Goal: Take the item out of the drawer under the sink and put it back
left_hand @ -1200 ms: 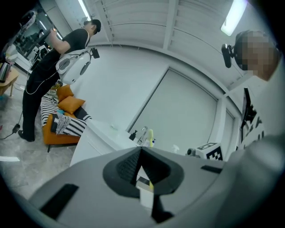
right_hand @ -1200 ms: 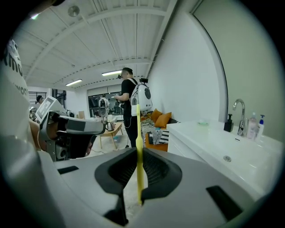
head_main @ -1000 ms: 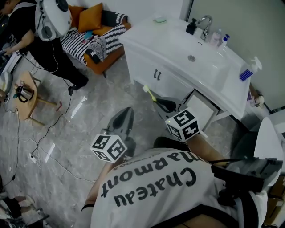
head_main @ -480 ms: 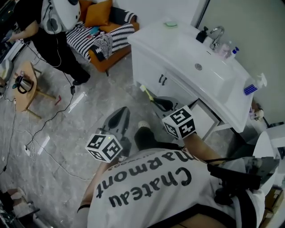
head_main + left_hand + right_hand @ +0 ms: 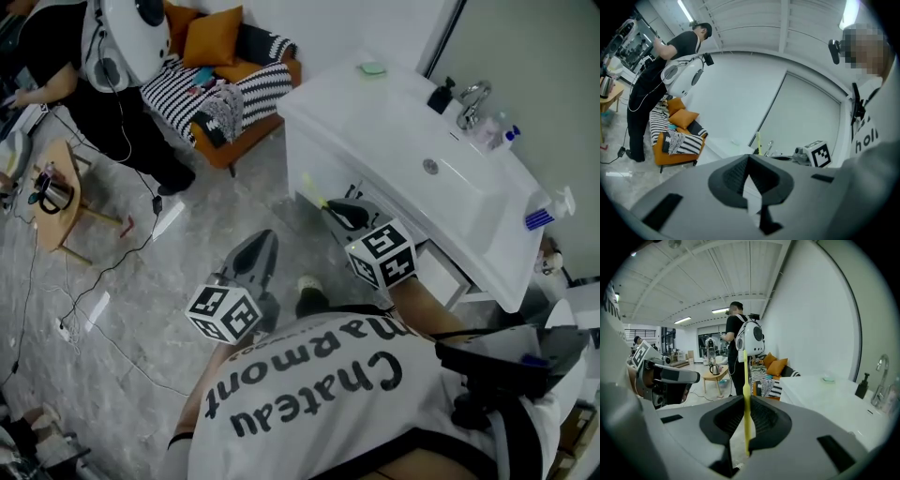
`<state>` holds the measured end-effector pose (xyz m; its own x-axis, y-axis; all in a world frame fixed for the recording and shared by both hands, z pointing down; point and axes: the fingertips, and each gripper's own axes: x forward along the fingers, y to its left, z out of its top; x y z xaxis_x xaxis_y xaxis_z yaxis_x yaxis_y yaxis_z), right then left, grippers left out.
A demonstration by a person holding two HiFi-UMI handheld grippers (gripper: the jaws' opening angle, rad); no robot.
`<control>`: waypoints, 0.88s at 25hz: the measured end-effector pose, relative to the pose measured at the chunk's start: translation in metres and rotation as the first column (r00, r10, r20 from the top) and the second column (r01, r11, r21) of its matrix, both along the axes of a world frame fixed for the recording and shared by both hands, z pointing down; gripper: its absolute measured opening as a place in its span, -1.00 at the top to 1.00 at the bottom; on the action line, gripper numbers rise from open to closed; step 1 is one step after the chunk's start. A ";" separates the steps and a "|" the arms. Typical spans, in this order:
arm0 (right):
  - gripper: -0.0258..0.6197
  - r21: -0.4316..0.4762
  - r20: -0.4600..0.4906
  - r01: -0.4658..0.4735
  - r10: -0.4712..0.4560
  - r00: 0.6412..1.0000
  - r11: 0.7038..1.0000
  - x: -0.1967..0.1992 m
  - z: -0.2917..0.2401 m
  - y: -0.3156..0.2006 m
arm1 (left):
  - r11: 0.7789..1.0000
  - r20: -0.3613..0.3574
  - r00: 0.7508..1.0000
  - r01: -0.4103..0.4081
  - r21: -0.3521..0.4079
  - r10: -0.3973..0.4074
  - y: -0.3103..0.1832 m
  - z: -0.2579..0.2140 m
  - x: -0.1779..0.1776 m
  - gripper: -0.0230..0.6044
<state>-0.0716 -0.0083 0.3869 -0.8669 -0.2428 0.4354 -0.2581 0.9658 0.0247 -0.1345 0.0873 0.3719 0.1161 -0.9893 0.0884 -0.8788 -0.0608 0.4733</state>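
- Filling the upper right of the head view, a white sink cabinet (image 5: 367, 112) is seen, with a basin (image 5: 441, 178) set in its bench top and a tap (image 5: 472, 97) at the back.
- An orange sofa (image 5: 239, 80) with striped covers stands beyond the cabinet's far end, and another person (image 5: 80, 89) stands on the grey floor (image 5: 141, 281) near it.
- The drawer (image 5: 448, 274) under the sink shows as a white panel just right of the right gripper's marker cube; how far out it stands cannot be told.
- The left gripper (image 5: 266, 240) is held over the floor, well apart from the cabinet, with its jaws brought together on nothing.
- The right gripper (image 5: 339, 210) is the nearer one to the cabinet, and its jaws are clamped on a thin yellow stick (image 5: 315, 192), probably a toothbrush.
- The stick is gripped near its lower end, its long axis running straight out past the jaw tips.
- The item is judged to be out of the drawer, which lies to the right of the stick's tip, so the right gripper is best placed to return it.
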 end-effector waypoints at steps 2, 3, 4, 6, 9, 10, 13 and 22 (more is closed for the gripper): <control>0.76 -0.005 0.000 0.000 0.000 1.000 1.000 -0.008 -0.002 -0.018 | 1.000 0.004 1.000 -0.011 -0.006 0.011 -0.019 0.000 -0.006 0.90; 0.76 -0.006 0.002 0.001 -0.001 1.000 1.000 -0.012 -0.003 -0.027 | 1.000 0.005 1.000 -0.016 -0.007 0.016 -0.029 0.000 -0.009 0.90; 0.76 -0.006 0.004 0.003 -0.003 1.000 1.000 -0.017 -0.004 -0.036 | 1.000 0.004 1.000 -0.019 -0.008 0.019 -0.039 0.000 -0.012 0.90; 0.76 -0.005 0.012 0.003 -0.003 1.000 1.000 -0.025 -0.005 -0.054 | 1.000 0.003 1.000 -0.020 -0.012 0.020 -0.057 0.001 -0.019 0.90; 0.76 -0.004 0.031 -0.006 0.006 1.000 1.000 -0.036 -0.008 -0.081 | 1.000 0.001 1.000 -0.023 -0.022 0.023 -0.081 0.003 -0.029 0.90; 0.76 -0.003 0.039 -0.009 0.009 0.999 1.000 -0.039 -0.010 -0.090 | 0.999 0.002 1.000 -0.024 -0.026 0.024 -0.089 0.004 -0.033 0.90; 0.76 0.003 0.058 -0.017 0.017 0.998 1.000 -0.050 -0.013 -0.118 | 0.999 -0.001 1.000 -0.017 -0.030 0.017 -0.111 0.004 -0.045 0.90; 0.76 -0.013 0.081 -0.047 0.048 0.996 0.999 -0.074 -0.012 -0.187 | 0.999 -0.004 1.000 -0.013 -0.044 0.013 -0.171 0.013 -0.073 0.90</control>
